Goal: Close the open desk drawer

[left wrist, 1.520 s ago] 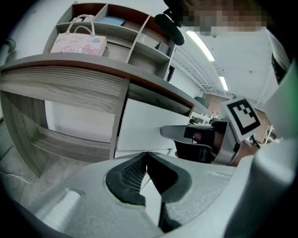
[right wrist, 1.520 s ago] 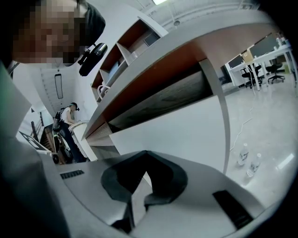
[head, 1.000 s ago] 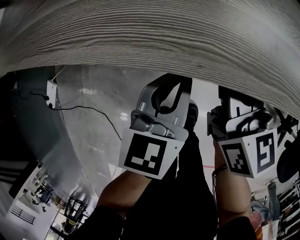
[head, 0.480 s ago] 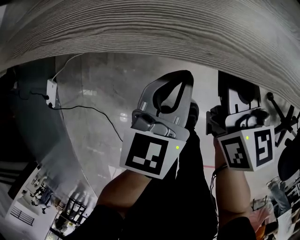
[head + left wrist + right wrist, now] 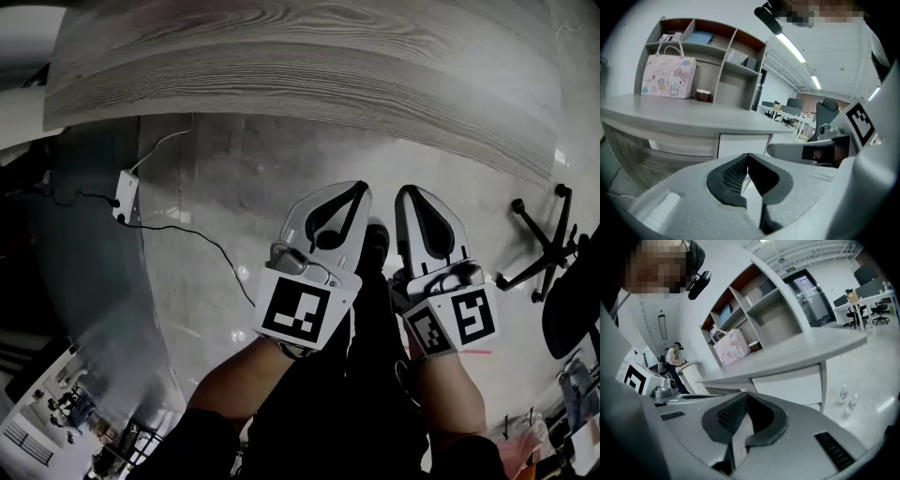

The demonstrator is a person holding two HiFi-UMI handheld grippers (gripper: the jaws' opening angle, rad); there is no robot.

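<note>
A black cable (image 5: 178,225) trails along the left of a glossy grey floor (image 5: 216,169), below the front edge of a wood-grain desk (image 5: 281,66). Two grippers hang side by side. The left gripper (image 5: 359,187) has its ribbed dark pads pressed together, empty. The right gripper (image 5: 411,192) is closed the same way, empty. One flat white drawer front (image 5: 743,143) sits under the desk's edge, well apart from both grippers. One pink tote bag (image 5: 669,77) stands on the desk. One black chair base (image 5: 539,248) stands far right.

The person is holding the left gripper (image 5: 356,190) and the right gripper (image 5: 413,194) side by side in front of the body, near each other but apart, both pointing forward. Each gripper's jaws are pressing together at the tips with nothing between them. The left forearm (image 5: 246,375) and right forearm (image 5: 448,394) are extending behind them.
</note>
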